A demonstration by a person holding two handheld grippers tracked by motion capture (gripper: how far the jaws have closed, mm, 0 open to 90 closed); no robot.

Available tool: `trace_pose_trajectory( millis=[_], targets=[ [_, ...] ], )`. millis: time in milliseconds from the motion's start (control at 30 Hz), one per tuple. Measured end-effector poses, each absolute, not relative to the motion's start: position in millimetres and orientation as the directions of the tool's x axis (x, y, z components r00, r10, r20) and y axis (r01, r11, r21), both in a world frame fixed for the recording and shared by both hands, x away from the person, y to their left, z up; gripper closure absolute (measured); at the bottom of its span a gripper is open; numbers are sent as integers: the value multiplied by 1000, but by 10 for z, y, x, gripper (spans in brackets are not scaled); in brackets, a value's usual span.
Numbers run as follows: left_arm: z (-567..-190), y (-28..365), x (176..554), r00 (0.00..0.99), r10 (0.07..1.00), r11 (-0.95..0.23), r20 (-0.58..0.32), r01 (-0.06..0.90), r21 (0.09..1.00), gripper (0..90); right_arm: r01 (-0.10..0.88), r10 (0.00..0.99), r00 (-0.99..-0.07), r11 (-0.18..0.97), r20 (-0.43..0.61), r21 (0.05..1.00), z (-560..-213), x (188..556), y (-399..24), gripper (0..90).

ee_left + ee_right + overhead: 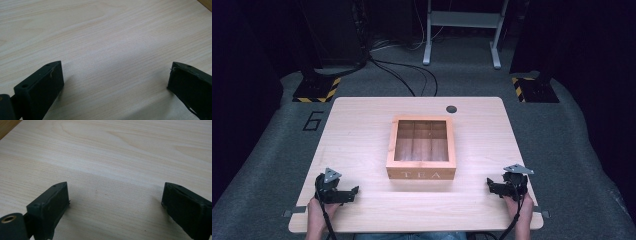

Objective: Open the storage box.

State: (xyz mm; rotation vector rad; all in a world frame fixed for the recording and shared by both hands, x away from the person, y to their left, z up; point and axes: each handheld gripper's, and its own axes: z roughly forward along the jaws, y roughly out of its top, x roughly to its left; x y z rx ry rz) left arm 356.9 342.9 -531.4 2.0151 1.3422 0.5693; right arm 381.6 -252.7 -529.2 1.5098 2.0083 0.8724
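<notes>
Pale wood-grain table (362, 125) on grey carpeted floor, dark surroundings. Wooden tea box (421, 147) sits at table centre, top open to view, dividers marking compartments inside, "TEA" lettered on its near wall. Left gripper (354, 192) rests near the front left edge, jaws spread wide with bare tabletop between them. Right gripper (490, 184) rests near the front right edge, jaws likewise spread, nothing between. Both grippers well apart from the box, each pointing inward.
</notes>
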Motion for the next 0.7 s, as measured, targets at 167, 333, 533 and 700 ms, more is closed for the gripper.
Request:
trace_pose_trajectory(
  millis=[167, 333, 533, 700],
  targets=[
    [-5321, 3431, 3586, 385, 923, -272, 8, 636, 722, 1, 656, 960, -279, 190, 1, 730, -5292, 3816, -2528, 70],
    [-5327, 3416, 3580, 369, 929, -258, 6, 637, 727, 3, 654, 960, -280, 193, -2, 732, -5293, 3816, -2531, 70],
    [-5311, 3433, 3586, 384, 923, -260, -8, 640, 723, 1, 654, 960, -281, 193, -2, 731, -5293, 3817, -2532, 70],
    [-5265, 3393, 3577, 398, 917, -240, -31, 613, 753, 1, 656, 960, -280, 192, -1, 730, -5293, 3816, -2530, 70]
  ],
)
